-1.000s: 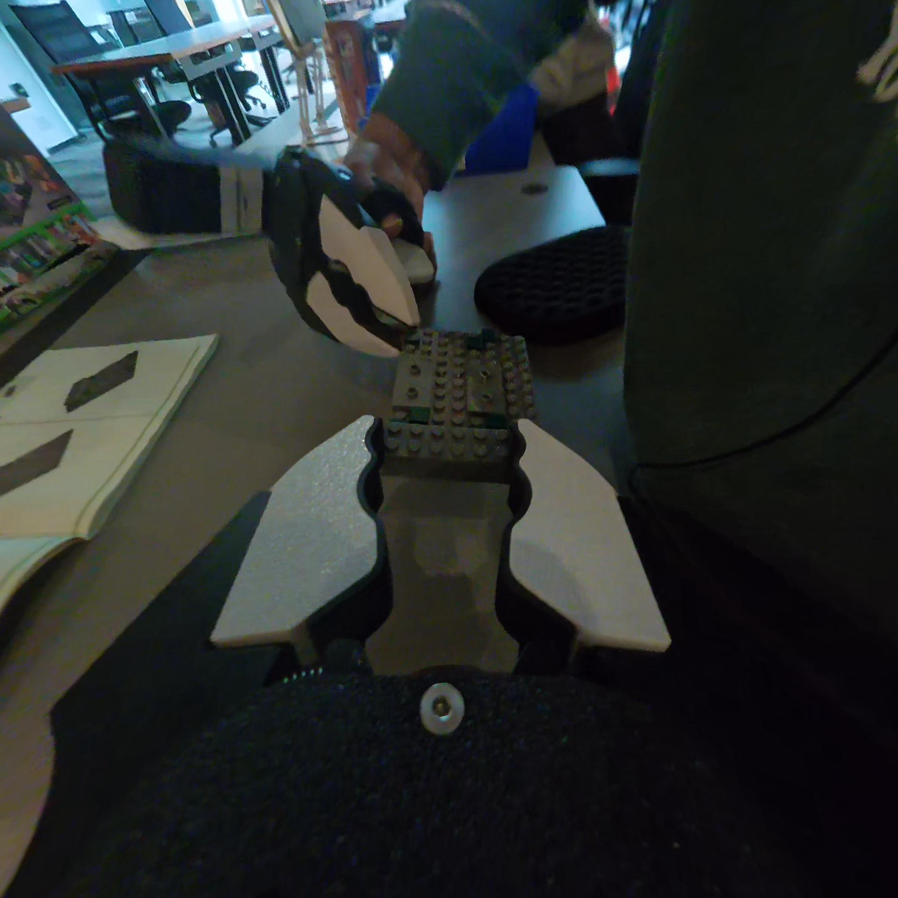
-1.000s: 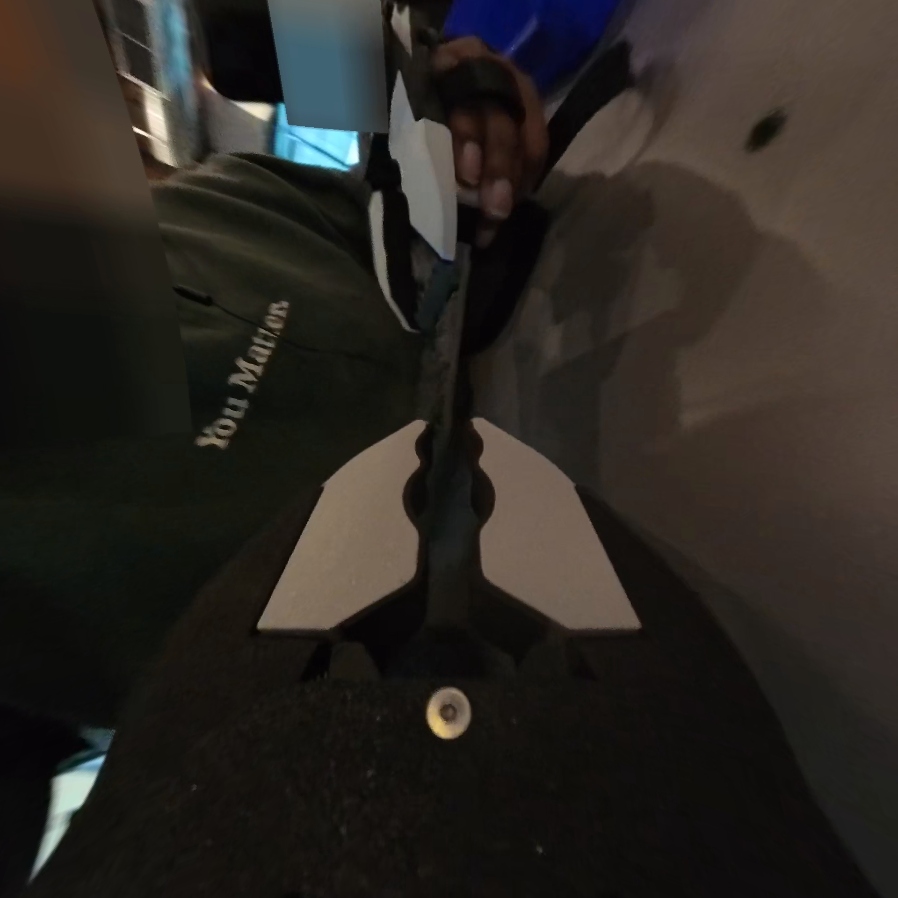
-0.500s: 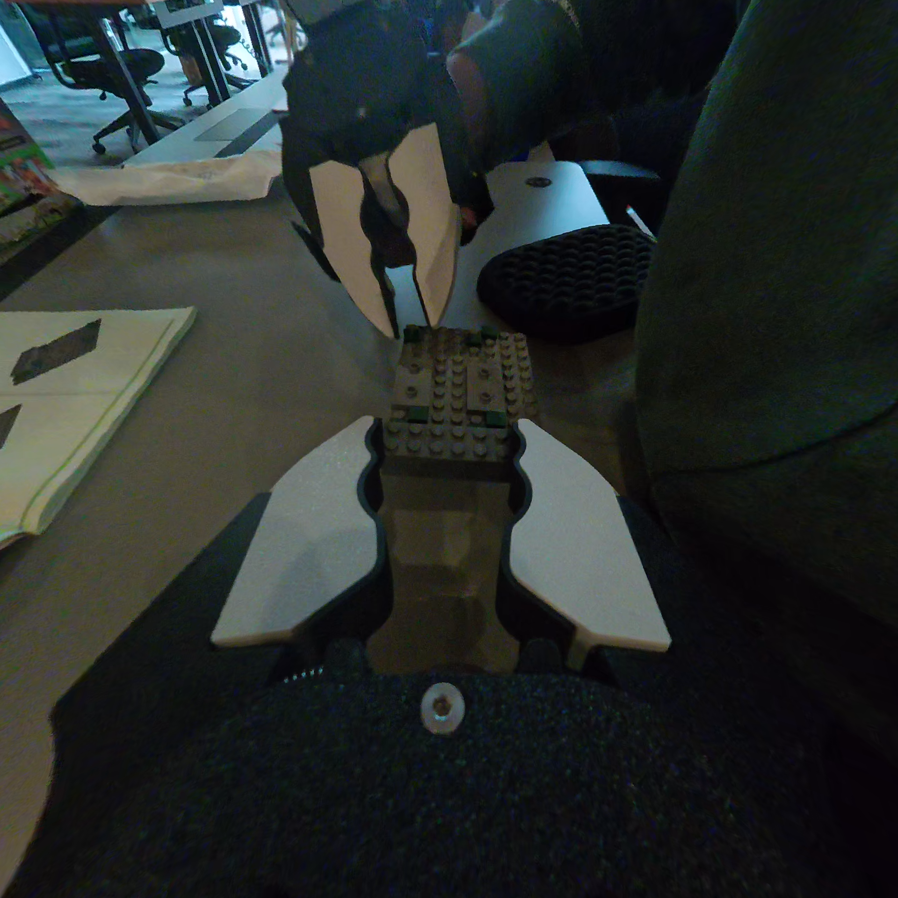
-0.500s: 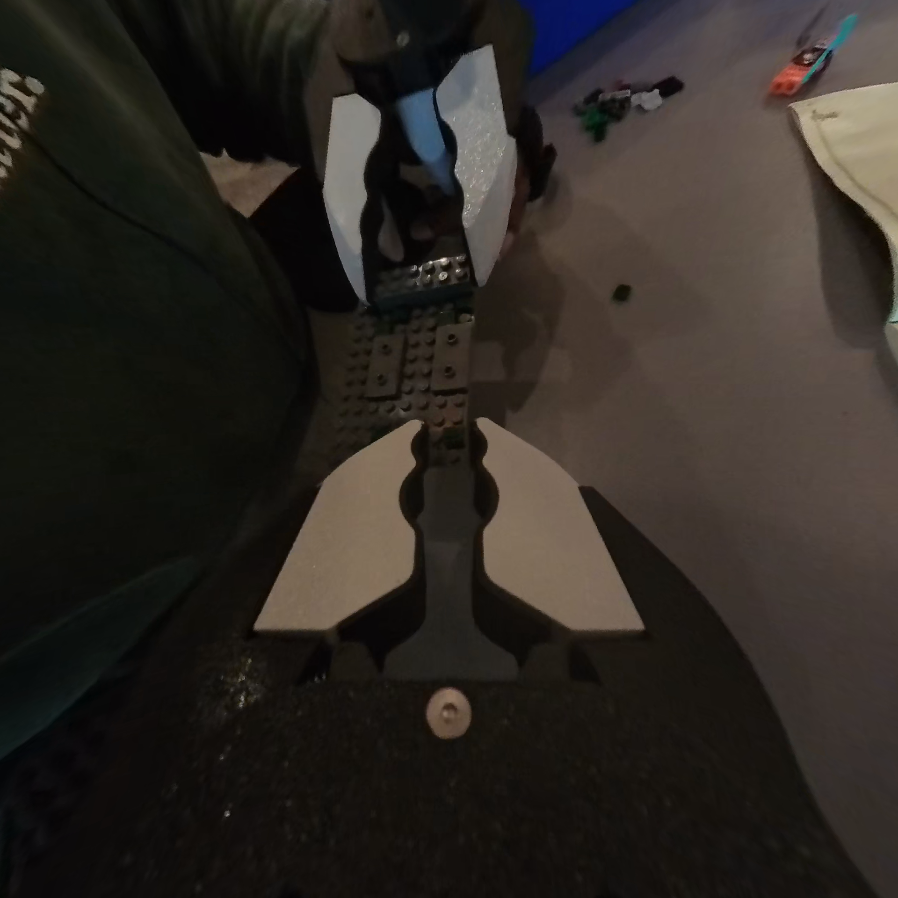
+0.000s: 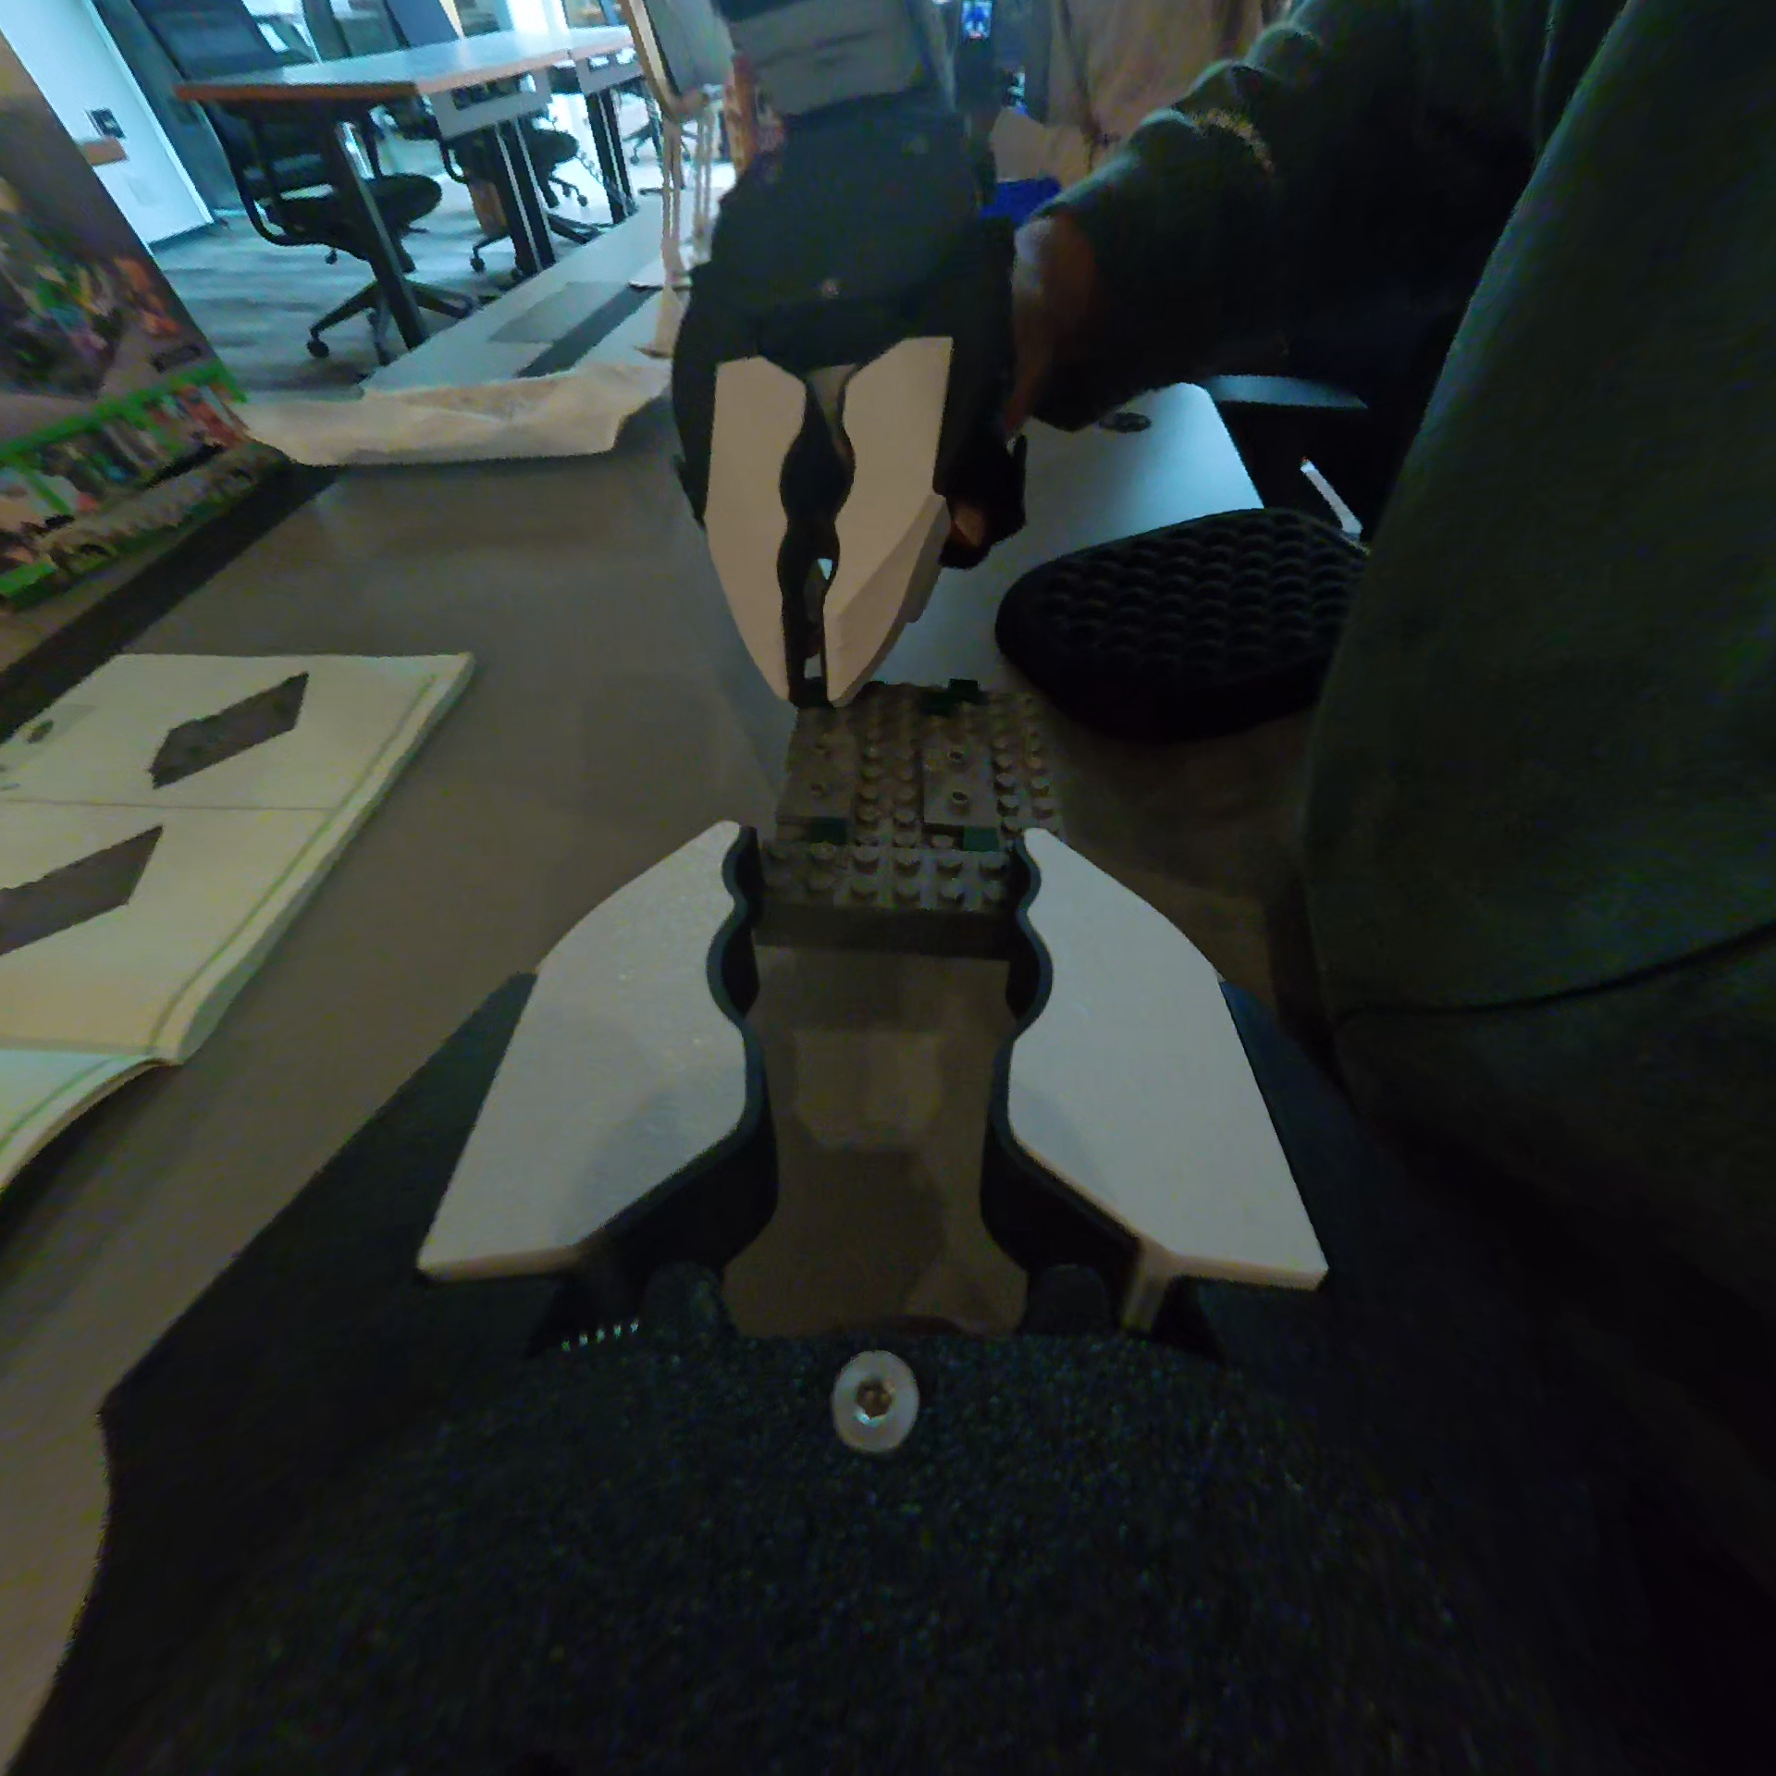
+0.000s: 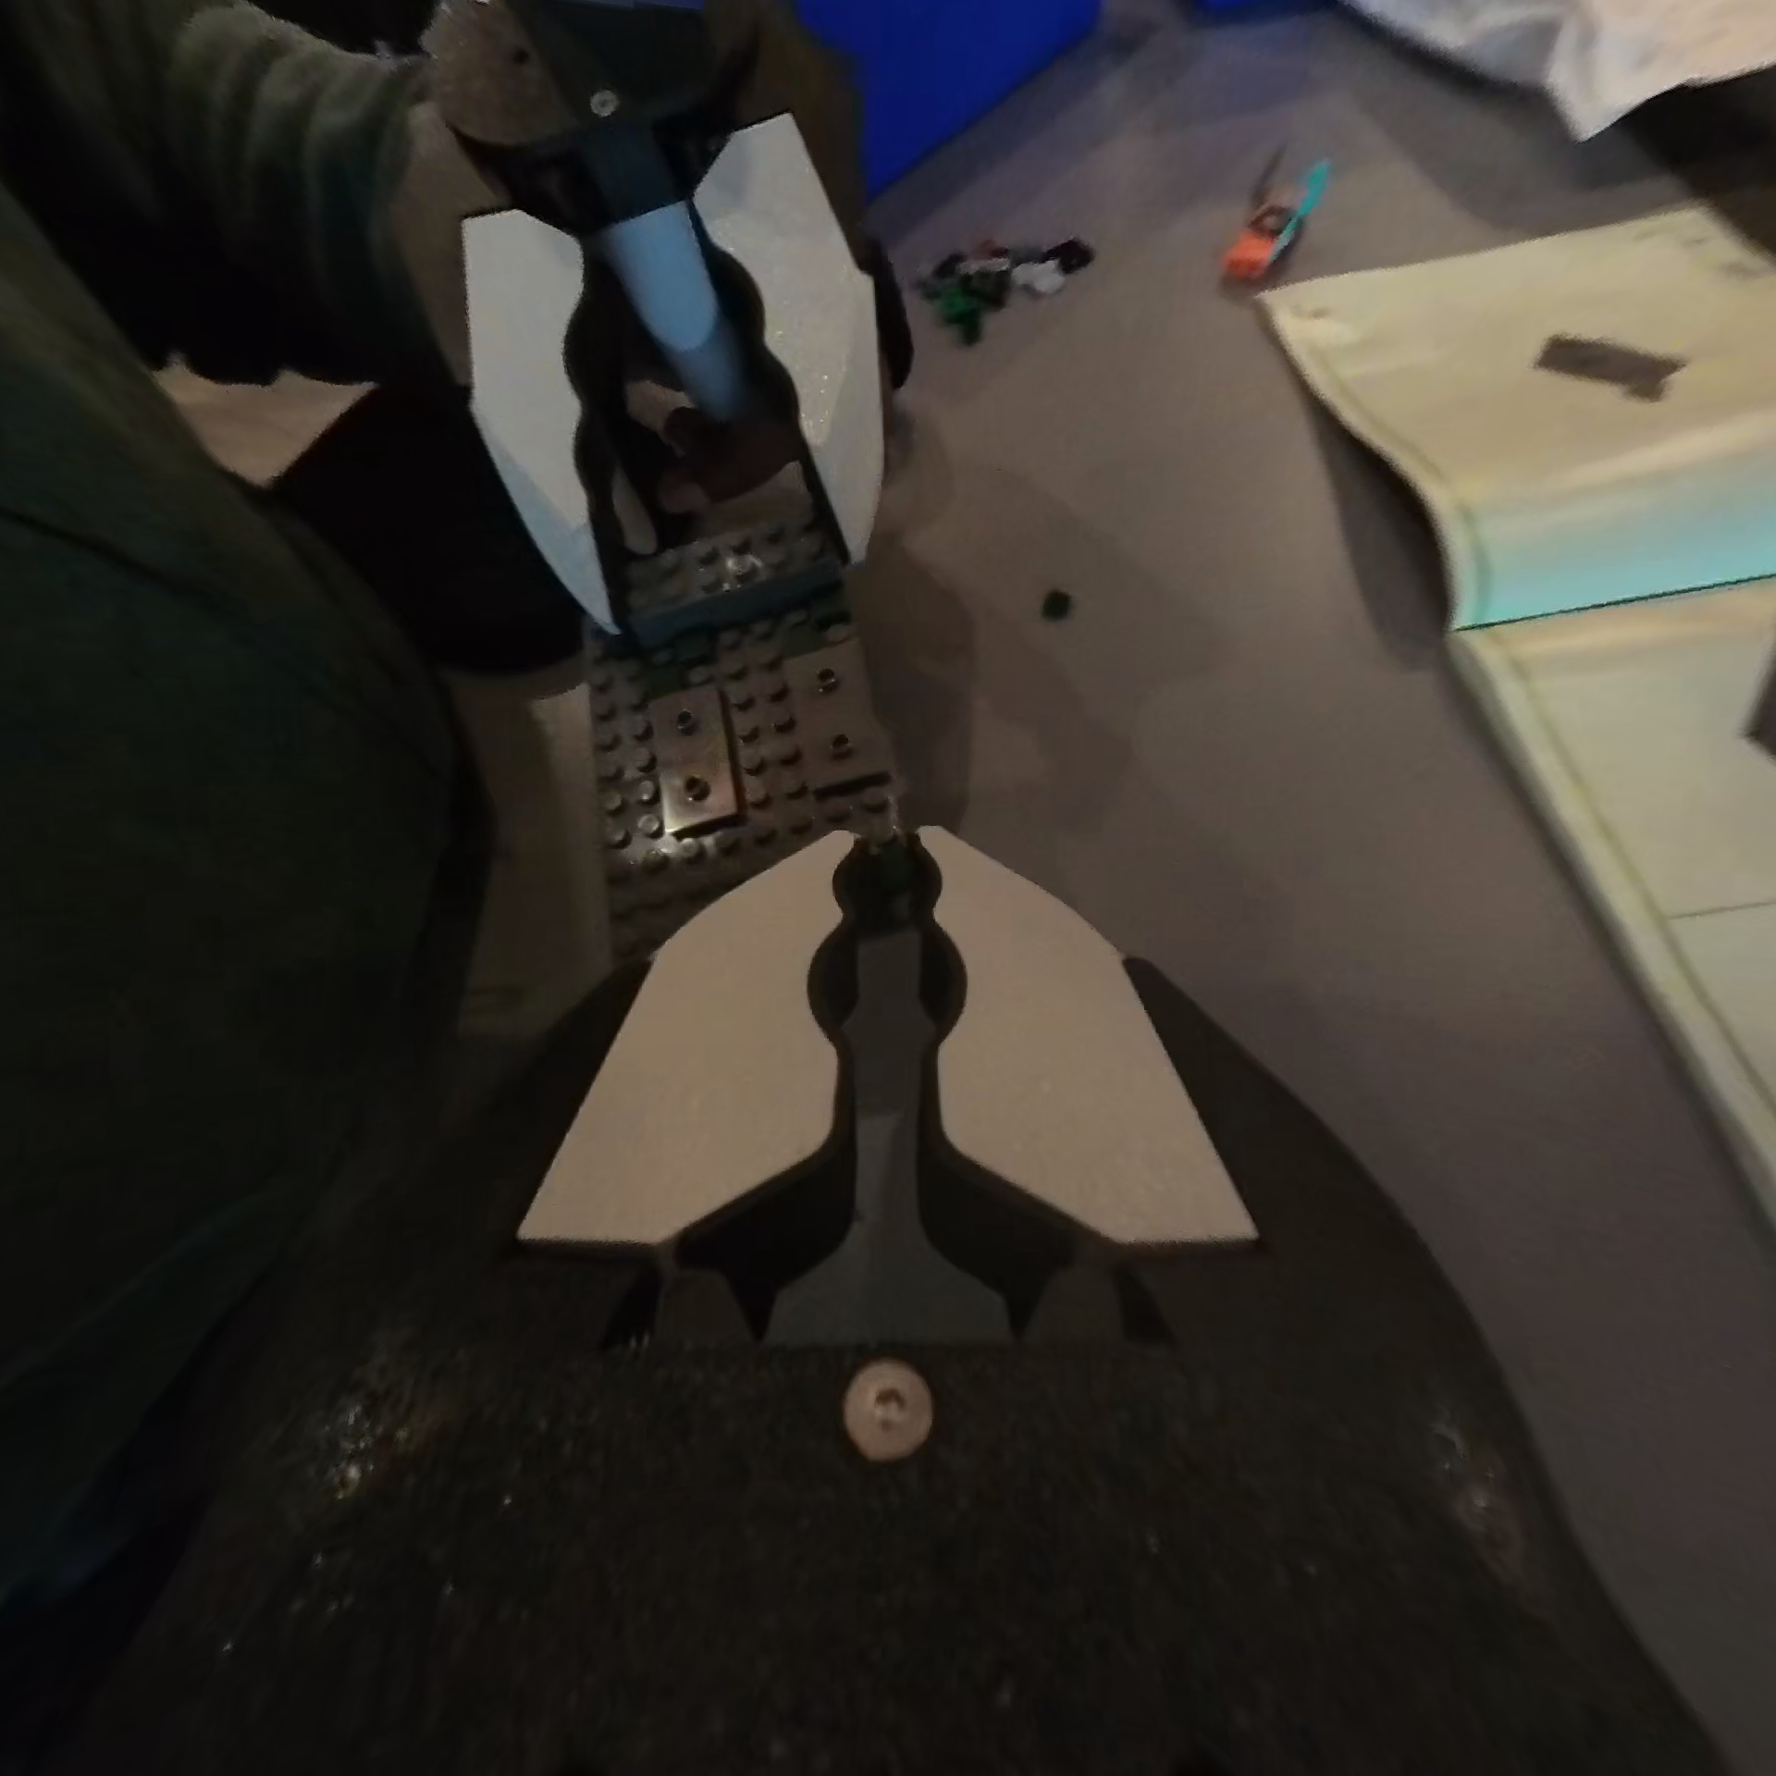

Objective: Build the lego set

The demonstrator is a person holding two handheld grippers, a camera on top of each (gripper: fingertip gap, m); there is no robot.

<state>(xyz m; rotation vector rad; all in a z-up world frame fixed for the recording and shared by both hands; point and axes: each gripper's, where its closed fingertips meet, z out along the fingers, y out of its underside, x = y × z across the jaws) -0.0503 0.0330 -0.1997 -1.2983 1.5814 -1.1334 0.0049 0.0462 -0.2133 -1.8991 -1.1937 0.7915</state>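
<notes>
A grey studded Lego plate assembly (image 5: 913, 769) with flat tiles and small green pieces lies on the grey table. My left gripper (image 5: 884, 865) is shut on its near edge, one finger on each side. My right gripper (image 5: 817, 687) stands nearly upright, tips down at the plate's far left corner, shut on a small dark piece (image 5: 805, 625). In the right wrist view the right gripper (image 6: 884, 846) pinches that small dark piece (image 6: 882, 860) at the plate's (image 6: 721, 759) near edge. The left gripper (image 6: 730, 596) holds the far edge.
An open instruction booklet (image 5: 192, 817) lies left; it also shows in the right wrist view (image 6: 1538, 384). A Lego box (image 5: 96, 384) and white paper (image 5: 461, 413) sit behind. Loose pieces (image 6: 999, 279), an orange-teal tool (image 6: 1278, 221), a black stud (image 6: 1055, 604). A black mesh pad (image 5: 1182, 615) and a person's dark garment (image 5: 1538, 673) are on the right. My hands' fingertips stand some 7 cm from each other.
My right gripper swung from lying sideways to nearly upright and came down onto the plate's far left corner. My left gripper kept its hold on the plate.
</notes>
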